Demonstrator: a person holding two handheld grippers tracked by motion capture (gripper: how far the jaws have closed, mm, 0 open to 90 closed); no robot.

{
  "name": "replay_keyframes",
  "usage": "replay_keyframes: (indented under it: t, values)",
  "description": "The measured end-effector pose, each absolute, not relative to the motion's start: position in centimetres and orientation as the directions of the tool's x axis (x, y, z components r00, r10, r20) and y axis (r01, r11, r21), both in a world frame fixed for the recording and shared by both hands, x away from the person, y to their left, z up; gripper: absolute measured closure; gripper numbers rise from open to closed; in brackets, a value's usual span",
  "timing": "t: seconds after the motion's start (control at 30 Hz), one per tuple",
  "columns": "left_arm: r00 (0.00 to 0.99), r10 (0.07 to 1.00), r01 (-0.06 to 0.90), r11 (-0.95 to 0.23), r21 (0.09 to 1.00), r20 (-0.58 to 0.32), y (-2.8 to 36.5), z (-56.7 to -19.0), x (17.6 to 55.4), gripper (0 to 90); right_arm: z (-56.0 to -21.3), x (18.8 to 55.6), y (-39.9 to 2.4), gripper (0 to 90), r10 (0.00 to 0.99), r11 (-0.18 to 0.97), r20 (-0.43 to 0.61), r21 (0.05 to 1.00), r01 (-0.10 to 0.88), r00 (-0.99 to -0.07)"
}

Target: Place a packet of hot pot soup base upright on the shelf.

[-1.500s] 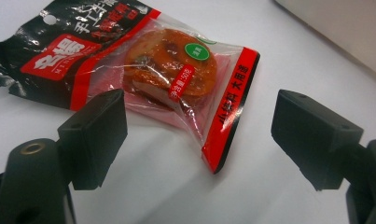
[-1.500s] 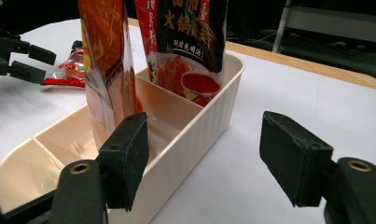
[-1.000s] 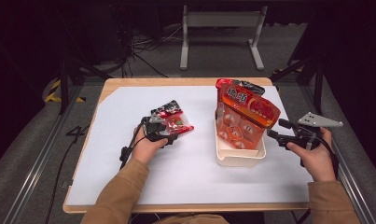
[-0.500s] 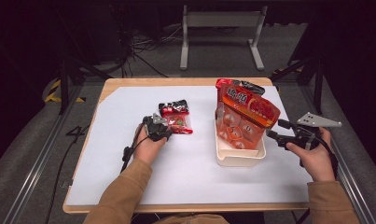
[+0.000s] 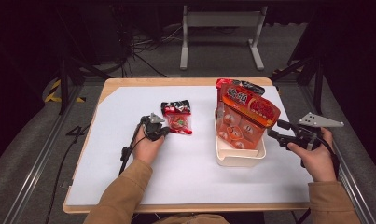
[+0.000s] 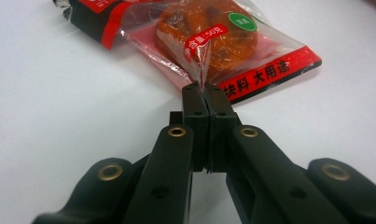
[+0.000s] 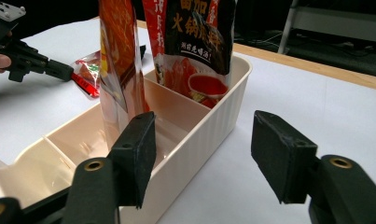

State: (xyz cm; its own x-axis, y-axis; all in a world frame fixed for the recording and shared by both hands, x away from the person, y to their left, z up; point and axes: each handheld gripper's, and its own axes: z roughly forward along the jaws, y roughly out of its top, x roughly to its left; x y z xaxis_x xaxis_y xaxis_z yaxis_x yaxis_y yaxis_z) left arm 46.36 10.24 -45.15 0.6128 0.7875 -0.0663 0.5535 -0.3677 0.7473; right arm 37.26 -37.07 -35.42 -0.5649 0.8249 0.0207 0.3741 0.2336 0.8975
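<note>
The small clear-and-red plastic snack packet [image 6: 209, 44] lies flat on the white table sheet [image 5: 129, 186], left of the cream ribbed plastic bin [image 5: 239, 158]. The left gripper [image 6: 205, 93] has just closed; its jaws meet, pinching the packet's near film edge. The right gripper [image 7: 202, 154], jaws apart and just closing, straddles the bin's near wall without pressing it. Two tall orange-red pouches [image 5: 246, 116] stand upright inside the bin.

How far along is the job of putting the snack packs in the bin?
Done: two packs stand in the bin. In hand: the left gripper, jaws just closed, pinches the small pack's seam on the table. The right gripper straddles the bin's wall, open. Left: lifting the small pack into the bin.
</note>
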Motion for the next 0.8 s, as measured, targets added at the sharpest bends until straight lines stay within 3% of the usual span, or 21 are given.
replay_keyframes:
  t: [0.4,0.8]
  values:
    - [0.647,0.762,0.503,-0.404,0.764,-0.023,10.7,-43.5,44.9,89.7,-33.8,36.2,-37.9,47.3,0.837,0.212,0.008,0.917,0.339,-0.547]
    - [0.706,0.708,0.415,-0.415,0.809,0.001,11.2,-40.0,40.4,89.7,-31.0,34.3,-37.7,51.7,0.831,0.183,0.011,0.939,0.292,-0.557]
